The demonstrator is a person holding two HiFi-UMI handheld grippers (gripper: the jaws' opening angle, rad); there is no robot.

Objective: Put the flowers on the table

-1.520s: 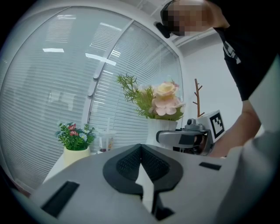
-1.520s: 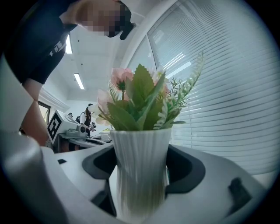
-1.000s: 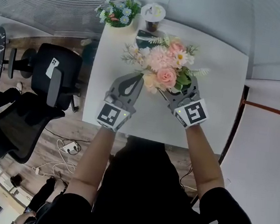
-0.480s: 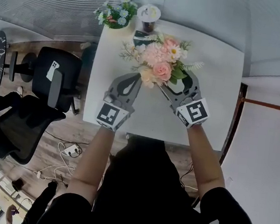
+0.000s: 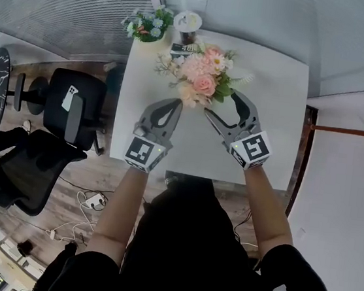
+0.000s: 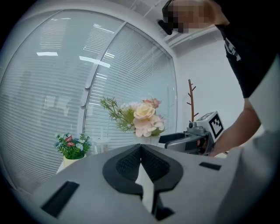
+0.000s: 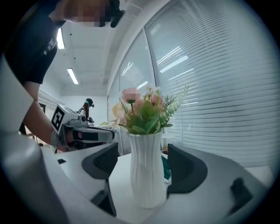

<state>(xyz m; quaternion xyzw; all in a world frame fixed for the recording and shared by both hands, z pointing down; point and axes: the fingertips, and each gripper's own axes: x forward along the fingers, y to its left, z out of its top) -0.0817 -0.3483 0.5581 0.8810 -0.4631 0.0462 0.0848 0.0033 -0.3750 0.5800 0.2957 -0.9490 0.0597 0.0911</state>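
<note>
Flowers in white vase | on table, untouched between spread jaws of right gripper | left gripper closed, empty | withdraw straight, avoid tipping.

- Flowers: a full bunch of pink and peach roses with a white daisy, small pale blooms and feathery green sprigs. It spreads wider than the mouth of its vase.
- Vase: white, ribbed and slim, flaring a little at the lip. It stands upright with its base on the table.
- Table: white and rectangular. The bunch stands in its far part, toward the left side.
</note>
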